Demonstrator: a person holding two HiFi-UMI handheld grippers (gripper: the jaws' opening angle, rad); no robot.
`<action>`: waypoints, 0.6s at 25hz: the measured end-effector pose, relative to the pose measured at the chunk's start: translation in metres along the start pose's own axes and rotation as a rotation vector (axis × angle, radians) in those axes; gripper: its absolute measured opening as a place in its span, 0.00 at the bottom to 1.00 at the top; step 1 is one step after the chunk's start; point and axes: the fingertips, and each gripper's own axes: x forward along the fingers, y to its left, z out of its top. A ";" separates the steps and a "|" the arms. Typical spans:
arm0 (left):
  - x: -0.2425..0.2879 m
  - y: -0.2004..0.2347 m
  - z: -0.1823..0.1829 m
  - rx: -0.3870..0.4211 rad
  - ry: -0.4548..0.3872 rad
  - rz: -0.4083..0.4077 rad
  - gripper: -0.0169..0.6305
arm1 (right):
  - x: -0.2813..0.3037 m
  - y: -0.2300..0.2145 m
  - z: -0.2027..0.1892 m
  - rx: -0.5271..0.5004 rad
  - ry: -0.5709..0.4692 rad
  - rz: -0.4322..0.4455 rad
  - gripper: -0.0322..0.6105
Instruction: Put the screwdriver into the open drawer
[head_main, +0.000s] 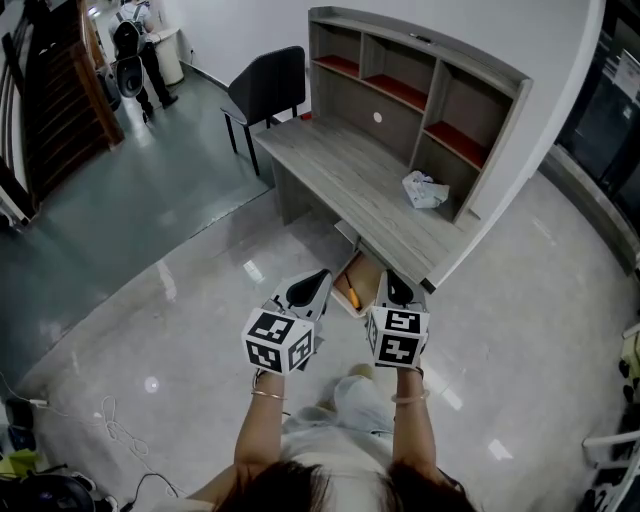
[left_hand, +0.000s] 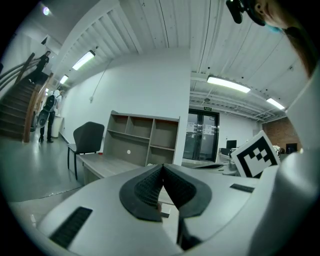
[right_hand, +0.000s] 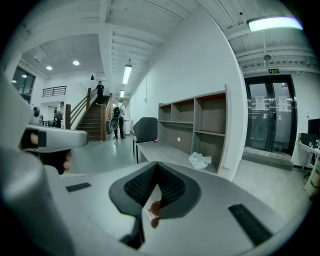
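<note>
The orange screwdriver was judged already laid in the open drawer at centre frame, flanked by the left gripper and right gripper, jaws pressed together and empty, so the drawer could be knocked if either were lowered carelessly.

"What is the table made of?"

"Grey wood with lines in it. It is not shiny. The floor is smooth and very shiny, and lights show in it."

"And the tools?"

"The left tool and right tool are smooth, dull grey plastic. Their pads are black and bumpy, like rubber."

"The white lump?"

"Crumpled paper or cloth, I can't tell which. The chair is dull black."
</note>
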 end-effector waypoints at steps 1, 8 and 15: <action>0.000 -0.002 0.001 0.004 -0.001 -0.007 0.05 | -0.002 -0.001 0.003 0.002 -0.008 0.000 0.09; 0.005 -0.009 0.011 0.038 -0.008 -0.016 0.05 | -0.008 -0.005 0.017 0.007 -0.053 0.001 0.09; 0.006 -0.017 0.018 0.051 -0.018 0.013 0.05 | -0.022 -0.006 0.018 -0.005 -0.068 0.052 0.09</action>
